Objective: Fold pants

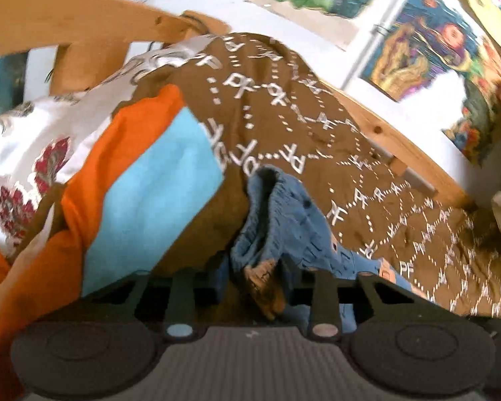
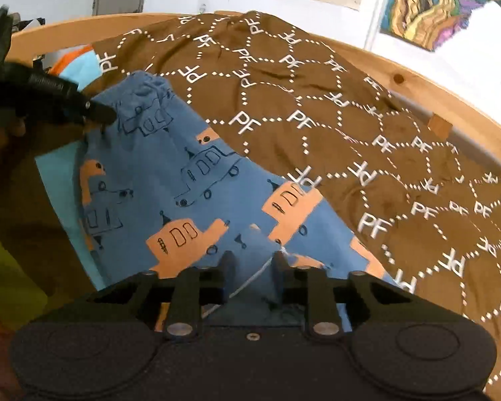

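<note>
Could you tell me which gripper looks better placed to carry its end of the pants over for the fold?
Probably the left gripper: it pinches a bunched end of the pants, lifted off the brown blanket. The right gripper grips the opposite edge, lying low.

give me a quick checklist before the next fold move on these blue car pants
1. Right gripper has fabric: ok, its fingers pinch a bunched edge of the pants.
2. Left gripper has fabric: ok, blue cloth is bunched between its fingers in the left wrist view.
3. Both grips on the same garment: ok, the left gripper shows at the far end of the pants in the right wrist view.
4. Pants flat between the grips: not ok, the cloth is wrinkled and bunched at the far end.
5. Landing area: cannot tell, the brown blanket is rumpled and a striped orange and blue cloth lies close by.
</note>
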A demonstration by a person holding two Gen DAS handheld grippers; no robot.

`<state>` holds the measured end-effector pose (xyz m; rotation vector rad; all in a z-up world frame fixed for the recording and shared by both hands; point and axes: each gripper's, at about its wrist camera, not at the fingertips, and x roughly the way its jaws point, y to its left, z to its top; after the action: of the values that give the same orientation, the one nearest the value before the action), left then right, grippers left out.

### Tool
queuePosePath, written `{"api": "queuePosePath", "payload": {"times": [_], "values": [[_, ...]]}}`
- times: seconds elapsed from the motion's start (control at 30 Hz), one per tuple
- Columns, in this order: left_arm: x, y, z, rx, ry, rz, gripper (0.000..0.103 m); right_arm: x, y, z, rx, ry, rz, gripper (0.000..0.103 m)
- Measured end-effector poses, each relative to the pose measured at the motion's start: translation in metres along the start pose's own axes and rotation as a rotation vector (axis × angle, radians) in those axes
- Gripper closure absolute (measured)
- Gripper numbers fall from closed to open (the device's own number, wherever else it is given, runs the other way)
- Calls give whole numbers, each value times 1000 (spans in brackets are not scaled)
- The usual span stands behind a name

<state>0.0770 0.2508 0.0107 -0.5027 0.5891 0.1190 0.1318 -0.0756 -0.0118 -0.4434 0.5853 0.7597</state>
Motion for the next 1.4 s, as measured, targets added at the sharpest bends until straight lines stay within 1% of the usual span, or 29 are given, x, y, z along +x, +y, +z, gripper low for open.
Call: {"api": "queuePosePath", "payload": {"times": [0.03,0.07,0.13,0.2,0.23,0.27,0.3,0.37,0.43,0.53,0.57,0.63,0.67,0.73,0.8,0.9,0.93,1.0,1.03,1.07,1.13,1.17,1.23,1.27,1.33,1.4], "values": [[1,1,1,-19,6,6,77,9,2,0,-9,1,0,80],[2,2,2,-31,9,11,80,23,5,0,-22,28,5,81],[2,-1,3,-43,10,25,83,40,4,-3,-27,56,5,82],[0,-5,3,-50,6,34,84,41,1,-2,-9,48,20,82],[-2,-7,2,-47,-1,33,85,34,-1,-1,2,35,30,81],[-4,-11,2,-36,-6,31,85,27,-4,-2,9,22,39,73],[-6,-14,1,-20,-13,35,85,17,-6,-3,12,14,38,68],[-9,-22,-1,10,-28,39,85,-1,-8,-8,13,3,31,68],[-12,-28,-4,27,-41,51,86,-14,-3,-19,26,15,37,68],[-16,-40,-5,73,-58,71,86,-7,15,-38,-22,58,15,68],[-18,-46,-5,95,-61,78,86,-3,19,-43,-30,57,10,69],[-22,-62,-4,160,-70,93,87,-5,18,-43,4,34,12,69],[-24,-70,-4,190,-76,95,87,-8,14,-42,32,22,23,66],[-29,-91,-6,269,-96,85,87,-17,3,-39,82,-7,36,63],[-34,-113,-8,336,-109,59,87,-29,-11,-38,110,-32,32,63],[-41,-152,-14,446,-119,-22,87,-53,-35,-41,148,-52,22,63],[-42,-165,-17,483,-120,-51,87,-60,-42,-43,160,-56,19,59],[-44,-195,-26,562,-111,-125,87,-81,-58,-53,188,-66,-2,43],[-42,-207,-31,590,-100,-156,87,-89,-64,-57,199,-72,-16,40],[-40,-221,-38,623,-84,-192,86,-98,-72,-65,214,-81,-42,34],[-31,-247,-55,680,-46,-249,86,-110,-86,-80,249,-93,-97,29],[-23,-261,-65,707,-14,-281,85,-115,-95,-89,279,-97,-135,28],[-4,-280,-88,725,42,-335,85,-120,-112,-105,338,-103,-196,27],[8,-285,-99,728,70,-353,84,-121,-122,-114,372,-98,-220,27],[33,-291,-123,736,154,-369,82,-119,-138,-126,415,-77,-243,27],[50,-291,-144,780,202,-356,71,-117,-150,-135,438,-67,-263,27]]}}
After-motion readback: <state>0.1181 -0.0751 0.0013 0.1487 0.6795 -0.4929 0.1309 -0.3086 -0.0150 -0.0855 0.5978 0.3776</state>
